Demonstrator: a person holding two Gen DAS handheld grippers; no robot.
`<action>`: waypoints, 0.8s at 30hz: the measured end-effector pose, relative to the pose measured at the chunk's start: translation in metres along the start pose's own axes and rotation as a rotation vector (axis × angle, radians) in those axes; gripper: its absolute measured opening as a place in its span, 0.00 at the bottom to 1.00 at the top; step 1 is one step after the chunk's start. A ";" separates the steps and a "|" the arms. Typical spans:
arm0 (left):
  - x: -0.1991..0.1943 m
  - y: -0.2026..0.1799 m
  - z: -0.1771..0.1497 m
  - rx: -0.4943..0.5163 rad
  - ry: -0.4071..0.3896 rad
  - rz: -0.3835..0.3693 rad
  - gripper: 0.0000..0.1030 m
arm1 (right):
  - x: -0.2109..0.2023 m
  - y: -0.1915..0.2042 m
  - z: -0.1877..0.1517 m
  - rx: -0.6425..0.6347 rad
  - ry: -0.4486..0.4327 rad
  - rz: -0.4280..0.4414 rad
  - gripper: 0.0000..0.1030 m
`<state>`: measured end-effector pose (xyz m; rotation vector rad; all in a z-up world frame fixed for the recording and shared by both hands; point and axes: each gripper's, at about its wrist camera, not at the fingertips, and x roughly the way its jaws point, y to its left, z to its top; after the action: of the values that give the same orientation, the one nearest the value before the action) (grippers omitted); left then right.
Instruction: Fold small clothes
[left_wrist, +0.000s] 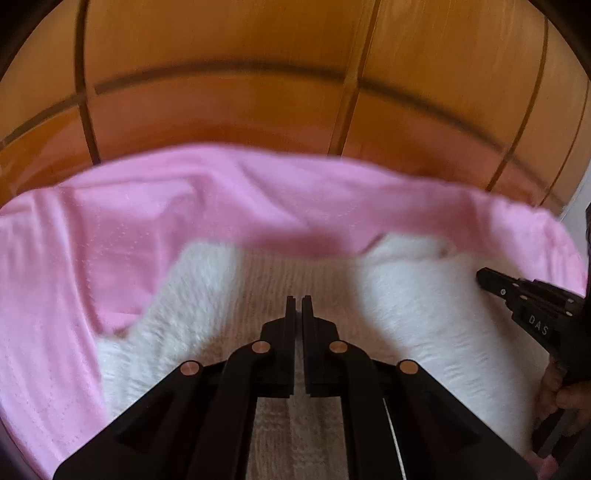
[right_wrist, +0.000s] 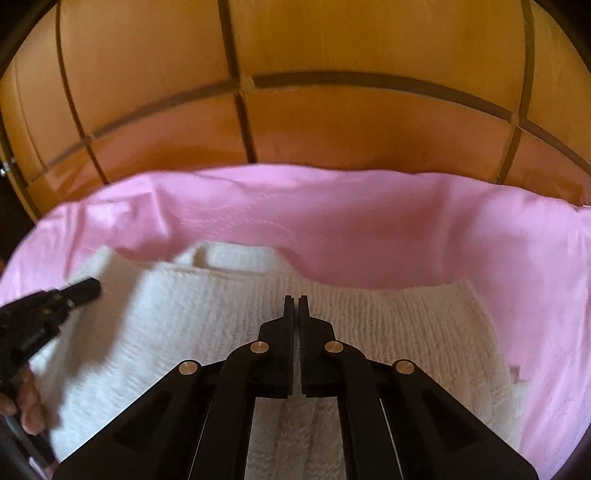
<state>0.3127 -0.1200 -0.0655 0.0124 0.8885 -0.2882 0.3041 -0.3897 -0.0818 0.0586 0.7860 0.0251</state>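
White knitted garment lies spread on a pink sheet, filling the near middle of both views. The pink sheet covers the whole surface under it and shows as a wide band along the far edge and down both side edges. Behind the far edge stands an orange wooden wall divided into panels by dark strips.

From the right wrist view, the garment shows a ribbed knit, with a folded neck or collar part lying toward the far edge.

The left gripper hangs over the middle of the garment, its fingers nearly together with only a thin slit between them and nothing held. The right gripper is likewise over the knit, fingers drawn almost together and empty. Each gripper appears at the side edge of the other's view, its tip over the garment. Blur hides whether any tip touches the cloth.
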 end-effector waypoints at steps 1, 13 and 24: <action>0.011 0.001 -0.004 0.007 0.027 0.017 0.02 | 0.010 0.002 -0.004 -0.005 0.024 -0.012 0.00; -0.042 0.024 -0.022 -0.070 -0.023 0.012 0.22 | -0.009 -0.017 -0.020 0.090 0.013 0.057 0.62; -0.104 0.067 -0.117 -0.140 0.012 0.059 0.32 | -0.096 -0.019 -0.101 0.032 0.007 0.115 0.64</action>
<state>0.1788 -0.0157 -0.0673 -0.0891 0.9170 -0.1710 0.1655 -0.4089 -0.0864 0.1344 0.7896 0.1218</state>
